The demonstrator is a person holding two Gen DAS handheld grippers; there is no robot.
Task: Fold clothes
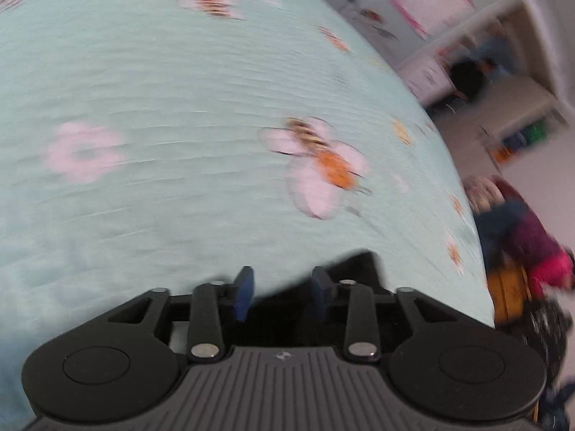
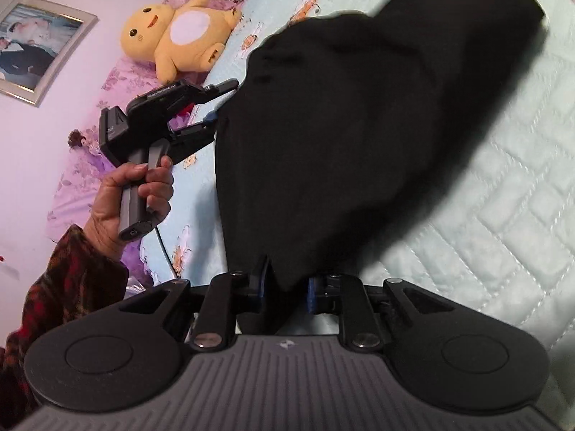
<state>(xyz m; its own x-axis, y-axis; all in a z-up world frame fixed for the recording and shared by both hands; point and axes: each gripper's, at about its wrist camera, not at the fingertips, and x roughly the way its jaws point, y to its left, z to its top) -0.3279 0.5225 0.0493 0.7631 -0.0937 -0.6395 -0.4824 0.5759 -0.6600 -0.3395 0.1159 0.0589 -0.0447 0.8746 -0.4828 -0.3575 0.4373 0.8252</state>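
Note:
A black garment (image 2: 359, 125) hangs spread over the mint quilted bedspread (image 2: 503, 197). Its near corner drops between the blue pads of my right gripper (image 2: 287, 289), which is shut on it. In the right wrist view a person's hand (image 2: 136, 194) holds my left gripper (image 2: 222, 107) at the garment's left edge, jaws apart. The left wrist view is blurred. There my left gripper (image 1: 282, 292) stands open over the bedspread (image 1: 179, 89), with a fold of the black garment (image 1: 355, 265) lying against the right finger only.
A yellow plush toy (image 2: 179, 36) lies on purple floral bedding at the bed's head, under a framed photo (image 2: 36, 46). Past the bed's right edge are white shelves (image 1: 467, 36) and a heap of dark and pink clothes (image 1: 521, 244) on the floor.

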